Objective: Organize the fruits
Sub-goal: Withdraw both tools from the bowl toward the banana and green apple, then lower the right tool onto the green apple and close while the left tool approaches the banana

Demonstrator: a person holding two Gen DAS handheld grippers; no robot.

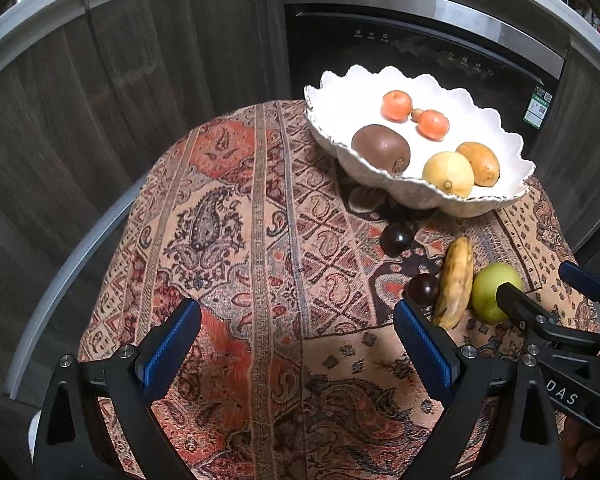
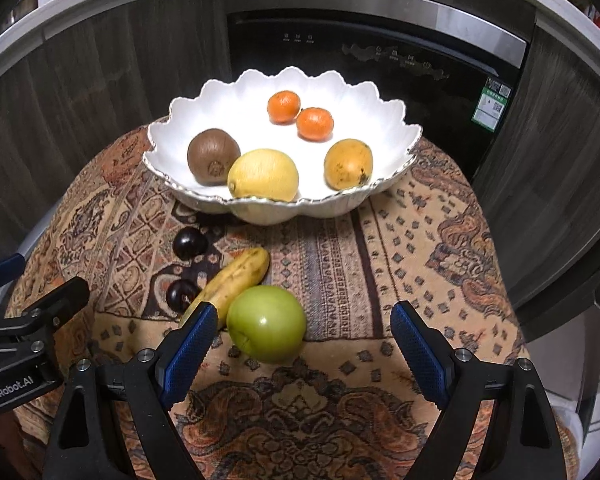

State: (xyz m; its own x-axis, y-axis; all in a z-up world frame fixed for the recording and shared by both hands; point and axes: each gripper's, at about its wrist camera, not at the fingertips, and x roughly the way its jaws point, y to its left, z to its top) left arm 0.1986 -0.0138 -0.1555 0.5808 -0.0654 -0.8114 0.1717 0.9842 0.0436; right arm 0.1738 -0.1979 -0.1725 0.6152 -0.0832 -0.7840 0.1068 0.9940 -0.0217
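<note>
Green apple lay just ahead of the right gripper

The right gripper [image 2: 300, 344] stood open and empty, the green apple [image 2: 266, 322] on the desk [image 2: 400, 240] left of centre between its jaws; the left gripper [image 1: 296, 344], open, sat farther off.

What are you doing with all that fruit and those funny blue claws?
A person is tidying fruit into the white bowl with two hand-held grippers. The kiwi, lemon, two tangerines and another yellow-orange fruit are already in it. A green apple, a banana and two dark plums lie on the patterned cloth. The right gripper is open just in front of the apple, not touching it. The left gripper is open and empty.
</note>
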